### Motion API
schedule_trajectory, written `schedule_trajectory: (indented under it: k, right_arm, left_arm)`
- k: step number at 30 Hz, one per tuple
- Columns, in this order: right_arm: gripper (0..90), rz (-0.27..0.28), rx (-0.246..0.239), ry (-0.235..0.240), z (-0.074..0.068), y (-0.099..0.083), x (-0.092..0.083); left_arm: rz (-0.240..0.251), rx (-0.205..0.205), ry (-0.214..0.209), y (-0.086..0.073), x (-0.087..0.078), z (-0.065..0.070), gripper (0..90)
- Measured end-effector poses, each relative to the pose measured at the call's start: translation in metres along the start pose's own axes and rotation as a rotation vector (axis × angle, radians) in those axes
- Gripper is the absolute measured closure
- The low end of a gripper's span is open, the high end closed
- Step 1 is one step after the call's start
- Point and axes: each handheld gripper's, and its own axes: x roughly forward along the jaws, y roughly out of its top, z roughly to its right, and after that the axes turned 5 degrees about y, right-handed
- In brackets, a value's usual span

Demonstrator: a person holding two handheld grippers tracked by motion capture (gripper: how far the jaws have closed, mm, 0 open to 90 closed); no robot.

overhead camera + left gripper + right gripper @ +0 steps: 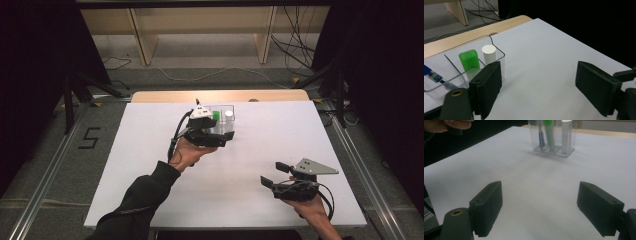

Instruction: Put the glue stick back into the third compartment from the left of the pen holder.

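Note:
A clear plastic holder (231, 131) with separate compartments stands at the far middle of the white table. In it stand a green capped tube (216, 115), a white cylinder (229, 115) and a blue-and-white pen (432, 75). My left gripper (229, 137) hovers just in front of the holder, open, nothing between its jaws. In the left gripper view its left jaw sits close to the holder's wall (499, 51), beside the green tube (469, 60) and white cylinder (489, 53). My right gripper (274, 173) rests open near the front right, well away from the holder (554, 150).
A white board (150, 165) covers the table, with a strip of bare wood (220, 95) along the far edge. Beyond the table stand wooden shelf legs (142, 42) and loose cables (295, 45) on the floor. Dark curtains flank both sides.

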Motion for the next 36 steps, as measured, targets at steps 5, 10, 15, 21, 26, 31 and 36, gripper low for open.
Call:
schedule_trajectory:
  k: [5,10,15,21,26,31,36]
  right_arm:
    - [21.3,0.002,-0.005,0.007,-0.001,0.0,0.001]
    - [21.3,0.001,-0.007,0.008,-0.002,0.0,0.002]
    - [21.3,0.004,-0.007,0.013,-0.002,0.0,0.001]
    - [21.3,0.005,-0.009,0.015,-0.004,0.0,0.002]
    - [21.2,0.001,-0.015,0.018,-0.005,0.0,0.003]
    - [21.2,0.003,-0.011,0.02,-0.005,0.0,0.002]
    - [21.2,0.003,-0.012,0.022,-0.005,0.0,0.003]
  left_arm:
    - [0.003,0.01,-0.022,-0.012,-0.006,0.0,19.8]
    - [0.017,0.015,-0.039,-0.02,-0.015,0.002,19.3]
    - [0.026,0.05,-0.043,-0.03,-0.028,0.003,18.8]
    - [0.032,0.038,-0.052,-0.04,-0.035,0.002,18.5]
    - [0.022,0.061,-0.068,-0.049,-0.038,0.007,17.6]
    - [0.044,0.051,-0.074,-0.052,-0.045,0.006,17.4]
    - [0.051,0.039,-0.067,-0.06,-0.051,0.003,17.3]
